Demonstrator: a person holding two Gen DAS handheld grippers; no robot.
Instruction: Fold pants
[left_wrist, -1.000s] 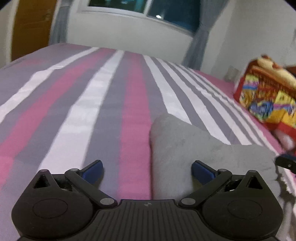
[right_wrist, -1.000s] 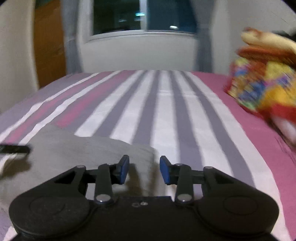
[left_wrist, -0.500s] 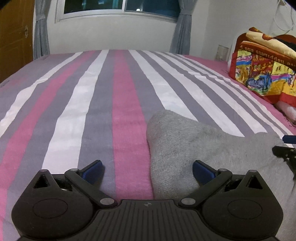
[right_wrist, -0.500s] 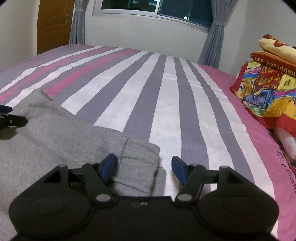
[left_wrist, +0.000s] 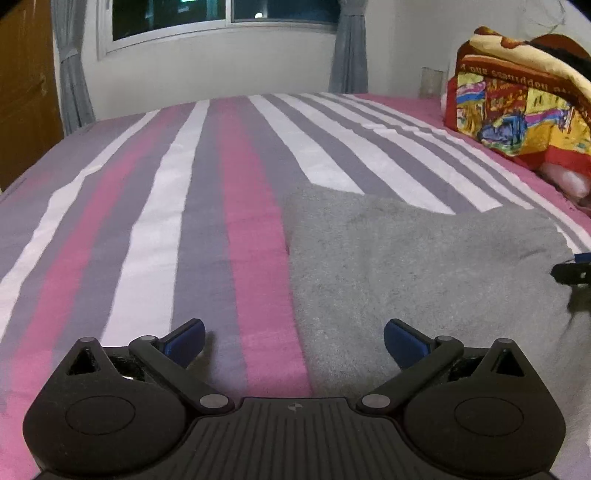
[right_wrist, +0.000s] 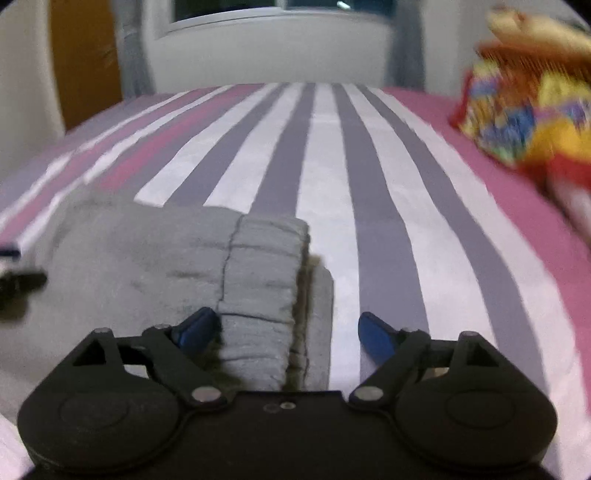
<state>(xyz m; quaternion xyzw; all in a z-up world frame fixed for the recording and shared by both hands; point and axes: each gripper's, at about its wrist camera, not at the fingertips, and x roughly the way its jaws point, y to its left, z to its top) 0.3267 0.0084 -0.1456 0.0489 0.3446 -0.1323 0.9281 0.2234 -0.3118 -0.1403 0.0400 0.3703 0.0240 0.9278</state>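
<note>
The grey pants (left_wrist: 417, 266) lie bunched on the striped bed (left_wrist: 207, 206), soft and limp I think, best taken at the ribbed waistband (right_wrist: 266, 280); the left gripper (left_wrist: 293, 341) is spread wide, holding nothing; the right gripper (right_wrist: 286, 332) is wide too, its jaws astride the waistband, unclenched.

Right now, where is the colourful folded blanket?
The colourful blanket lies at the far right edge of the striped bed in both views, beyond the grey pants and apart from them.
</note>
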